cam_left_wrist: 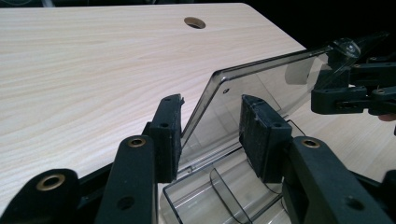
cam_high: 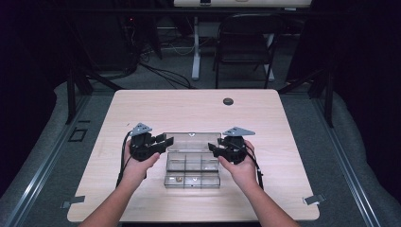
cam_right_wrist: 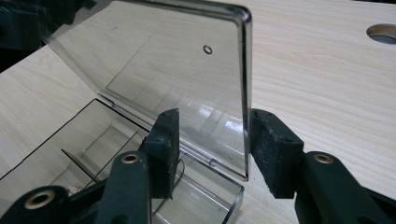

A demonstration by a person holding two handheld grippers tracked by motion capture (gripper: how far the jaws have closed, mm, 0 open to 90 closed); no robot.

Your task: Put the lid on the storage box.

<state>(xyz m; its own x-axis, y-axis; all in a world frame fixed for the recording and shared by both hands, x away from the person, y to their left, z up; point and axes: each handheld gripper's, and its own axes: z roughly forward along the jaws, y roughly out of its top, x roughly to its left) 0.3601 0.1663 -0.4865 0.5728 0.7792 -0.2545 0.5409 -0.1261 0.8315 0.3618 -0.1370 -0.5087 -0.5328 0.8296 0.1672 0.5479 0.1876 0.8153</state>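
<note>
1. While the clear plastic compartment box (cam_high: 191, 168) sits near the middle of the wooden table (cam_high: 142, 109), closer to the person's edge, its transparent lid (cam_high: 188, 142) stands raised on the far side, hinged along the back wall
2. Left gripper (cam_high: 163, 143): held in the person's left hand (cam_high: 137, 163) at the left end of the lid. In the left gripper view the lid's edge (cam_left_wrist: 205, 98) stands between the two pads; a gap shows on each side, so the jaws are unclenched and no contact is confirmed
3. Right gripper (cam_high: 215, 147): held in the right hand (cam_high: 242, 169) at the right end of the lid. In the right gripper view the lid's side edge (cam_right_wrist: 246, 93) lies between the pads, close to the right-hand pad (cam_right_wrist: 271, 149); whether it touches cannot be determined. The other pad stands clear, so the jaws are released
4. Box interior: dividers form several compartments; a small brownish item (cam_high: 179, 179) lies in the near-left one
5. A round grommet hole (cam_high: 228, 101) sits in the tabletop beyond the box, well apart from it
</note>
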